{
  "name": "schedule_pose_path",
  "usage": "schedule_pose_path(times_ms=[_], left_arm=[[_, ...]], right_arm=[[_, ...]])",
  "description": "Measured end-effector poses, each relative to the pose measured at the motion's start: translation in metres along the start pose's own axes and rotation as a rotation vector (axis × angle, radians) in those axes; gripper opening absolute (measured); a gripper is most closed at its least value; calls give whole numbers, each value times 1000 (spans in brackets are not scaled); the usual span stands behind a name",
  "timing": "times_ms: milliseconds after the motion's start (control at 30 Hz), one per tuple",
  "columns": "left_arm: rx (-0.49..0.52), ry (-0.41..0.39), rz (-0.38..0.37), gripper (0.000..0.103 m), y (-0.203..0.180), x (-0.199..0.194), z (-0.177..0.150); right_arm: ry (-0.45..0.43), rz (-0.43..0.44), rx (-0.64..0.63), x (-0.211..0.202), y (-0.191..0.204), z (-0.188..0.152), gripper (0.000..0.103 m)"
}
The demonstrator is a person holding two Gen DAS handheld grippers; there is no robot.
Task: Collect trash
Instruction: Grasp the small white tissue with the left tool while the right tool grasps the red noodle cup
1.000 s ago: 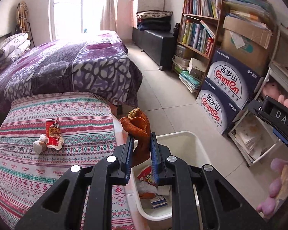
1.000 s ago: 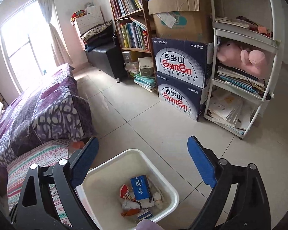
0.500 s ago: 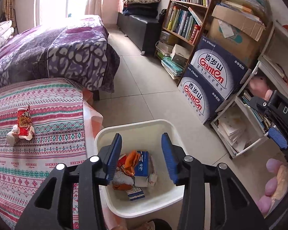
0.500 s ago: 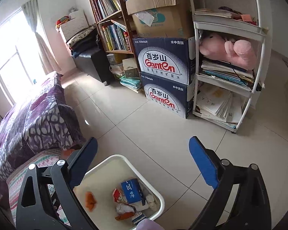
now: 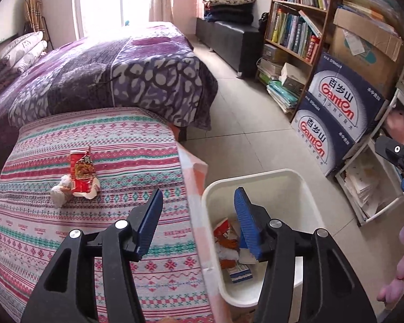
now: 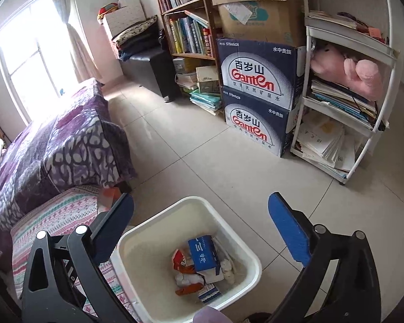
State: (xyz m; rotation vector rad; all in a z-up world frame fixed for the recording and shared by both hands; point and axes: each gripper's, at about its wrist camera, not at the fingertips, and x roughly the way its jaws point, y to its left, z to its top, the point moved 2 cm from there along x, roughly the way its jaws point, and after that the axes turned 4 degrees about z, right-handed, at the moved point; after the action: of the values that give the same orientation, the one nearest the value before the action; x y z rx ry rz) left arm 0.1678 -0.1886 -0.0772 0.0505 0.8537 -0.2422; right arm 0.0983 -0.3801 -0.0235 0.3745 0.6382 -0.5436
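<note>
While your left gripper [image 5: 198, 204] spreads empty over the bin's [image 5: 258, 177] near rim and your right gripper [image 6: 200, 215] widens empty above it, one red wrapper [image 5: 80, 172] and one tissue wad [image 5: 59, 193] wait mid-table [image 5: 121, 140], clear cloth all around.

Open air above the white bin [image 6: 251, 255], mouth unblocked, trash low at the bottom. Left gripper [image 5: 198, 204] straddling the bin's near rim, jaws opening, nothing between them. Right gripper [image 6: 202, 210] over the bin, jaws opening wide, nothing between them either. Patterned tabletop [image 5: 126, 145] pressed tight against the bin's left side, no gap to slip through there. Red wrapper [image 5: 80, 171] and crumpled tissue [image 5: 59, 192] sitting on the cloth with free room all round. Bed [image 5: 107, 75] crowding the table's far edge. Bare tile floor [image 6: 202, 156] clear beyond the bin. Blue cartons [image 6: 256, 102] and white shelf rack [image 6: 347, 102] walling off the far right.
</note>
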Motion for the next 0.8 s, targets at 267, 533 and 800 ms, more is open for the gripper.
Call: schedule_pose_path(times_ms=[267,533,800], left_arm=[[3,73,164,62,70,28,-7],[39,182,279,62,142,60,-11],[103,298,337,62,191,107,-27]], right_arm=[[70,49,-78,11,53,-20,96],[133,80,-113,23,93,-38,96],[188,97,-147,37,127,-56,96]])
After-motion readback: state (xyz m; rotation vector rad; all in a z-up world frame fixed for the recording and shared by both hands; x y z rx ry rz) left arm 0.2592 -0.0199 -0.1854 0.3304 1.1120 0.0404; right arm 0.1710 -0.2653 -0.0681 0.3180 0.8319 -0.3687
